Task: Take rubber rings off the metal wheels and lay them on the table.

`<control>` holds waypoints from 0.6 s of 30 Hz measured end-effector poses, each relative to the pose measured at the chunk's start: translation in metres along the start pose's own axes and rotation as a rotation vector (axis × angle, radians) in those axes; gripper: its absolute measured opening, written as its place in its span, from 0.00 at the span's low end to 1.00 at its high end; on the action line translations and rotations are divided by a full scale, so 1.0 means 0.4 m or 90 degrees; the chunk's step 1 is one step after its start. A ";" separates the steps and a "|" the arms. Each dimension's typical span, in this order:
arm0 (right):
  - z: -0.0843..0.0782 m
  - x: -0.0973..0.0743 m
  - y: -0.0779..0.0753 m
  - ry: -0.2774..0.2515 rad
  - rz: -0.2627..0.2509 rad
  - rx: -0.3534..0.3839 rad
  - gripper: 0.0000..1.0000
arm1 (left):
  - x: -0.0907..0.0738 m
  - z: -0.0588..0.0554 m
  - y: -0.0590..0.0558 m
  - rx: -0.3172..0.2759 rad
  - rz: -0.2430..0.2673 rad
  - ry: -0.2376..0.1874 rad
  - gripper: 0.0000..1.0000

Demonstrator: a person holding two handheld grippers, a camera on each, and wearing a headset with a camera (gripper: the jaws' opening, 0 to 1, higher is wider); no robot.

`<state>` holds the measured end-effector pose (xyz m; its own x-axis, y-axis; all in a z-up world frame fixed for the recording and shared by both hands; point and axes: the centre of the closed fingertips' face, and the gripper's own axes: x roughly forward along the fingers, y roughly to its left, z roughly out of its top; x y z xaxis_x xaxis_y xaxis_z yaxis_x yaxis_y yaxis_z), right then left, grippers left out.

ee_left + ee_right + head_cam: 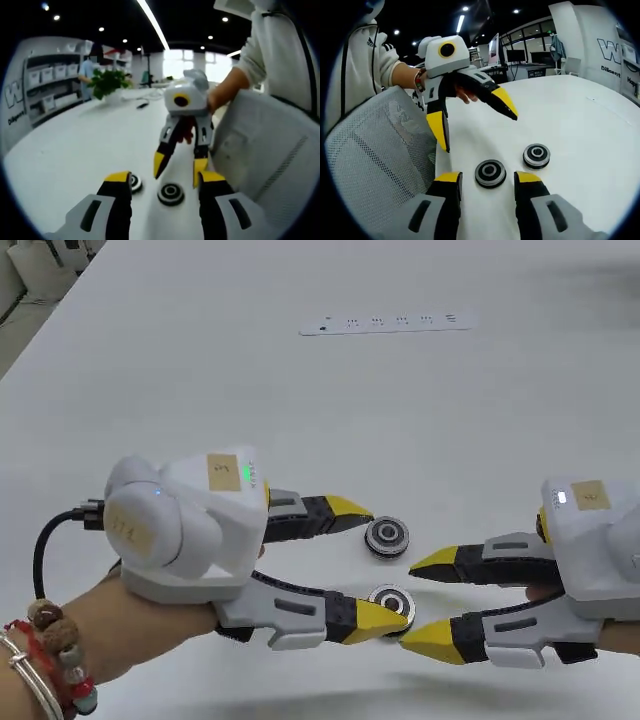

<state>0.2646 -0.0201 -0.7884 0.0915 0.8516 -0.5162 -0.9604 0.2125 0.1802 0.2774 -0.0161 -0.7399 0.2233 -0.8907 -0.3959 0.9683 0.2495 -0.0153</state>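
Observation:
Two small metal wheels with black rubber rings lie flat on the white table (300, 420). The near wheel (391, 602) sits between the open jaws of both grippers, which face each other. My left gripper (390, 566) comes in from the left and my right gripper (407, 603) from the right. The left gripper view has the near wheel (171, 193) just ahead of my left gripper (165, 179). In the right gripper view it (490, 173) lies between the tips of my right gripper (488, 177). The far wheel (386, 536) (134, 182) (536, 155) rests just beyond, untouched.
A white power strip (385, 323) lies far back on the table. A grey mesh chair (375, 160) (260, 145) stands at the near table edge. A potted plant (107, 82) and shelves (47, 85) are far off.

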 end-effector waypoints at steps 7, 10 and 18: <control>-0.009 0.006 0.002 0.004 -0.003 0.001 0.38 | 0.016 -0.025 -0.007 -0.015 -0.003 0.001 0.48; -0.009 0.009 -0.002 -0.002 -0.007 0.015 0.38 | 0.021 -0.032 -0.006 -0.018 -0.008 0.002 0.48; -0.027 0.023 0.018 0.015 0.006 0.005 0.38 | 0.027 -0.050 -0.006 -0.026 -0.008 0.006 0.44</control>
<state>0.2556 -0.0158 -0.8009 0.0758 0.8419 -0.5342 -0.9592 0.2080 0.1916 0.2753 -0.0188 -0.7624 0.2099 -0.8900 -0.4047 0.9654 0.2541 -0.0581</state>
